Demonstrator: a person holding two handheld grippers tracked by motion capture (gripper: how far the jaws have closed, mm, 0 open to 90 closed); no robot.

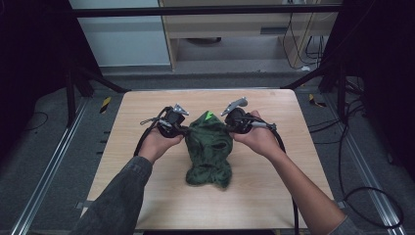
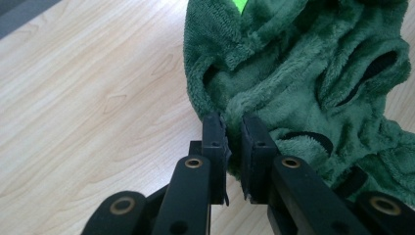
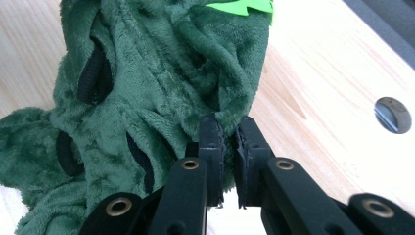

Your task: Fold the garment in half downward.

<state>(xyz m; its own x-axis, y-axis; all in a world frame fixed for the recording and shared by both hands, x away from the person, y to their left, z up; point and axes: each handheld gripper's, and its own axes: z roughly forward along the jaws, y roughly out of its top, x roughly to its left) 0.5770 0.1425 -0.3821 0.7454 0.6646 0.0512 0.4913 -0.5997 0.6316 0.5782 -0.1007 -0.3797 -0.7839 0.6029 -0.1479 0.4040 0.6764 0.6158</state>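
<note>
Left gripper (image 1: 182,128): we log it at the left edge of the fleece (image 1: 209,149), jaws nearly closed, pinching a fold of it. Right gripper (image 1: 229,126): at the fleece's right edge, jaws likewise narrowed and clamped on pile. Fleece: dark green plush garment with dark slit openings and a bright green tag (image 1: 209,116) at its far end; we find it crumpled near the middle of the table (image 1: 127,147), between both grippers.
</note>
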